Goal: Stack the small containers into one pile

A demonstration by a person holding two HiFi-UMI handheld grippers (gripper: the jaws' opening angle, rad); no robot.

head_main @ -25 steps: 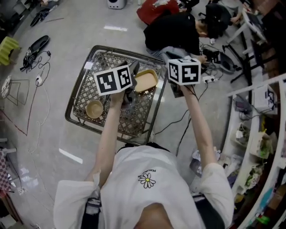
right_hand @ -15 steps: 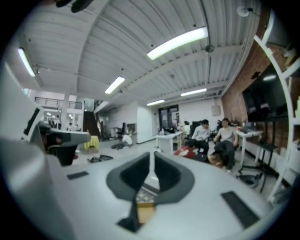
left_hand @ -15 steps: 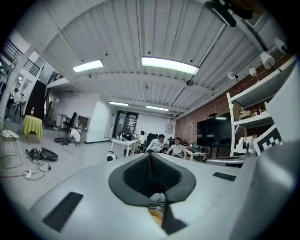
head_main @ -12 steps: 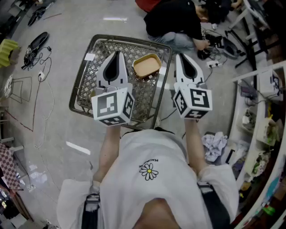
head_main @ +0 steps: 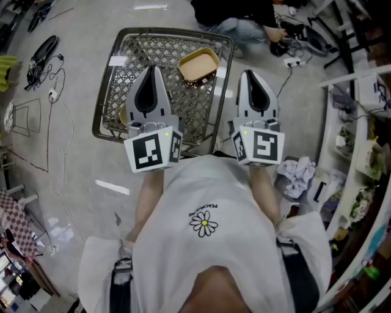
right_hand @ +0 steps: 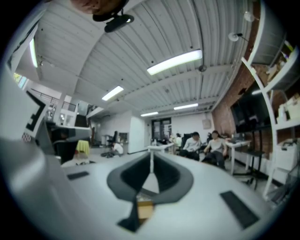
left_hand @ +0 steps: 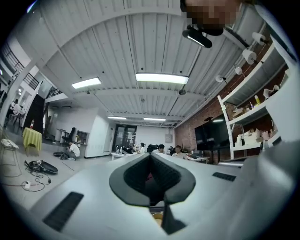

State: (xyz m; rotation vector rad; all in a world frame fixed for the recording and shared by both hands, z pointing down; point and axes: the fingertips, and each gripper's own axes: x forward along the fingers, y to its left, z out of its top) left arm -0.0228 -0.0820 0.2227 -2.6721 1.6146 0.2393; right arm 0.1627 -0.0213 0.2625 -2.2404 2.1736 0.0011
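A tan rectangular container (head_main: 198,65) stands at the far side of the wire basket (head_main: 116,73) on the floor. A round tan bowl (head_main: 123,114) peeks out at the basket's near left, mostly hidden by my left gripper (head_main: 153,68). That gripper hangs above the basket, pointing away from me, shut and holding nothing; in the left gripper view (left_hand: 150,157) its dark pads meet. My right gripper (head_main: 247,73) is held level over the basket's right rim. Its jaws have just been closing with nothing between them, and the tips (right_hand: 151,157) touch.
A person in black (head_main: 244,12) sits on the floor beyond the basket, next to cables and a power strip (head_main: 294,62). White shelving (head_main: 360,116) runs along the right. A crumpled cloth (head_main: 294,177) lies near my right arm. A black shoe (head_main: 43,52) and cords lie at the left.
Both grippers have come up from the basket area and drawn back toward my body, now pointing level. The rectangular container stays in the basket.
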